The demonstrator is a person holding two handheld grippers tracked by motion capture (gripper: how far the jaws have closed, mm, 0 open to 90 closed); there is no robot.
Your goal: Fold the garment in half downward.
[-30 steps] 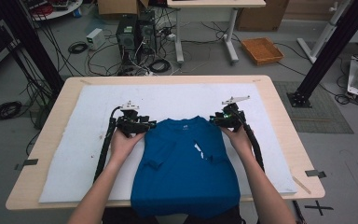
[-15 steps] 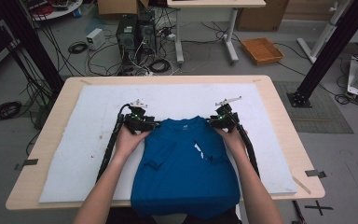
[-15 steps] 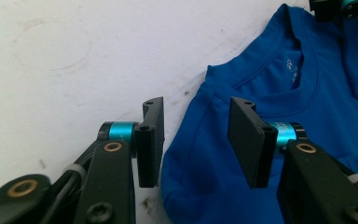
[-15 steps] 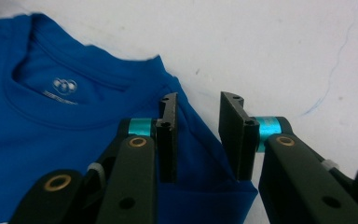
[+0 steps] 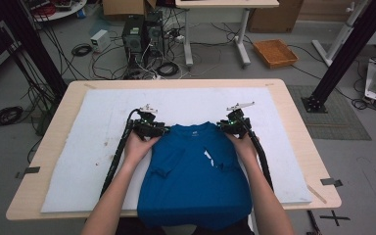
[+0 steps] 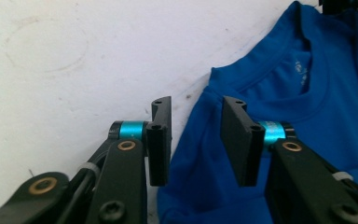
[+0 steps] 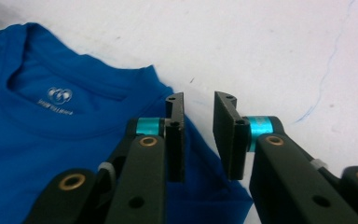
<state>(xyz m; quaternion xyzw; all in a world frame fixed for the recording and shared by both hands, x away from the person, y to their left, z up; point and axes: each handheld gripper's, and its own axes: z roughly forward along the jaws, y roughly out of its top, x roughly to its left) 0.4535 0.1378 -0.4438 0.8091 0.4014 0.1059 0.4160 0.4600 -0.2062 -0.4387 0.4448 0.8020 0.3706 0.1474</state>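
A blue T-shirt point(image 5: 196, 171) lies flat on the white mat point(image 5: 98, 132), collar away from the person and sleeves folded in. My left gripper point(image 5: 159, 129) sits at the shirt's left shoulder. In the left gripper view it point(image 6: 196, 135) is open, with the shoulder edge of the shirt point(image 6: 284, 93) under the gap between its jaws. My right gripper point(image 5: 223, 126) sits at the right shoulder. It point(image 7: 198, 135) is also open, its jaws straddling the corner of the shirt point(image 7: 51, 135) without closing on it. A white printed label shows inside the collar point(image 7: 58, 99).
The mat covers most of a wooden table point(image 5: 298, 147). The shirt's hem hangs over the near table edge. Cables trail from both grippers along the person's forearms. Beyond the table, the floor holds computer cases point(image 5: 137, 34), loose cables and an orange tray point(image 5: 275, 52).
Both hands and grippers have shifted slightly inward toward the collar. The shirt lies much as before.
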